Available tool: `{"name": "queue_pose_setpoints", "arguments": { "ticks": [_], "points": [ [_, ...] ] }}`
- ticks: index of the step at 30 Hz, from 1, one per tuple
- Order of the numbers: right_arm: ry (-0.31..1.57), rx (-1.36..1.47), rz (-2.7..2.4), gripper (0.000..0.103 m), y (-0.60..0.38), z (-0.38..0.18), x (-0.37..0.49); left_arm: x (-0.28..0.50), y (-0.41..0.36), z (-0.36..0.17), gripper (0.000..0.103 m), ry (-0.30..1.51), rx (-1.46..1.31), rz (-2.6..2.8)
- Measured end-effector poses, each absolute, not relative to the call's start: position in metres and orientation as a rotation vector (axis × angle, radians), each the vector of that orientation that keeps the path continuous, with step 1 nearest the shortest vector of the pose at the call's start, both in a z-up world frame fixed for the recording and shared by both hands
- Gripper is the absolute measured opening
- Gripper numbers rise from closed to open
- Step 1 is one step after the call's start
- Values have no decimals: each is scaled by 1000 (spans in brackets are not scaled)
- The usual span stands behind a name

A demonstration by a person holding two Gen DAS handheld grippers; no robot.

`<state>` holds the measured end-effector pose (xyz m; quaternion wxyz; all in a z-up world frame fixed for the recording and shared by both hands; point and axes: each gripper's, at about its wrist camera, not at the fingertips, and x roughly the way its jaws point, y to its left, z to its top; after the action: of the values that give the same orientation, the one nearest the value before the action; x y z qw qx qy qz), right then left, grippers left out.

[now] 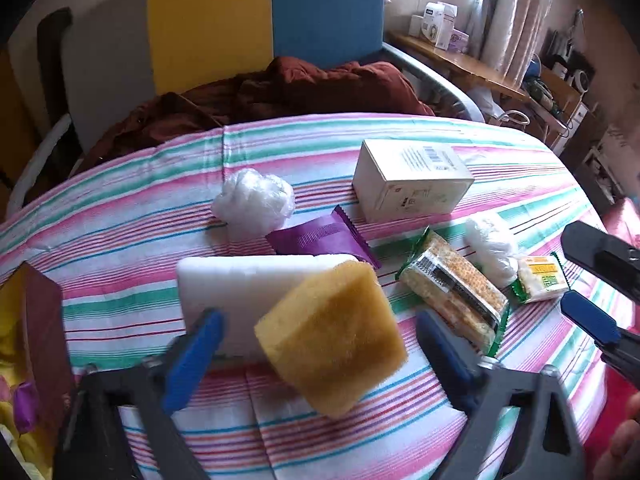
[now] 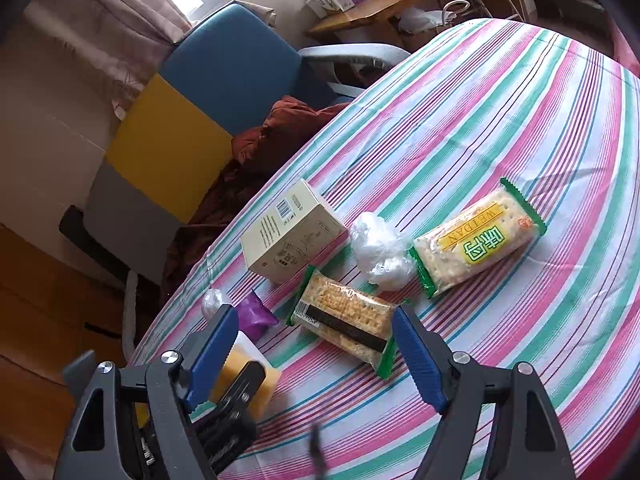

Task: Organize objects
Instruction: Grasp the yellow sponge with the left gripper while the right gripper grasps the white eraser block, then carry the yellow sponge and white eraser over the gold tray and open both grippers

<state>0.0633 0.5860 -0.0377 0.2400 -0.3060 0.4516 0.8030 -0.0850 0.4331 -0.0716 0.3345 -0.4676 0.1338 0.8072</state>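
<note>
On the striped tablecloth (image 1: pixel 132 208) a yellow sponge (image 1: pixel 332 340) leans tilted against a white foam block (image 1: pixel 240 292). My left gripper (image 1: pixel 320 356) is open, its blue fingers on either side of the sponge and apart from it. Behind lie a purple wrapper (image 1: pixel 320 236), a white box (image 1: pixel 412 180), two crumpled plastic balls (image 1: pixel 256 200) (image 1: pixel 492 248) and two cracker packs (image 1: pixel 456 288) (image 1: pixel 540 278). My right gripper (image 2: pixel 316 344) is open and empty, just before the near cracker pack (image 2: pixel 348 320); it shows at the right edge of the left wrist view (image 1: pixel 596 280).
A chair with yellow and blue cushions (image 1: pixel 260 24) holds a dark red garment (image 1: pixel 280 96) behind the table. A brown box (image 1: pixel 40 340) stands at the left edge. A wooden shelf (image 1: pixel 460 60) with small boxes is at the back right.
</note>
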Motion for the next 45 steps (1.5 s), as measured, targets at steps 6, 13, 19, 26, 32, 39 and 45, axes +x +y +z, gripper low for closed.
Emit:
{"name": "queue_pose_setpoints", "arguments": {
  "ticks": [6, 13, 19, 26, 32, 39, 45],
  "points": [
    [1216, -875, 2243, 81, 580, -38, 56, -68, 398, -71, 54, 309, -1158, 2020],
    [1173, -1086, 2339, 80, 557, -50, 26, -17, 342, -69, 54, 345, -1086, 1901],
    [998, -1218, 2398, 80, 530, -52, 8, 16, 303, -61, 54, 365, -1029, 1882],
    [158, -1380, 2573, 80, 446, -43, -38, 20, 262, -35, 54, 293, -974, 1881],
    [-460, -1450, 2540, 80, 400, -66, -80, 8, 226, -27, 55, 201, -999, 1909],
    [-594, -1597, 2449, 67, 404, -93, -113, -3, 198, -25, 56, 121, -1030, 1949],
    [-281, -1589, 2544, 24, 427, -66, -103, -4, 189, -25, 57, 87, -1036, 1960]
  ]
}}
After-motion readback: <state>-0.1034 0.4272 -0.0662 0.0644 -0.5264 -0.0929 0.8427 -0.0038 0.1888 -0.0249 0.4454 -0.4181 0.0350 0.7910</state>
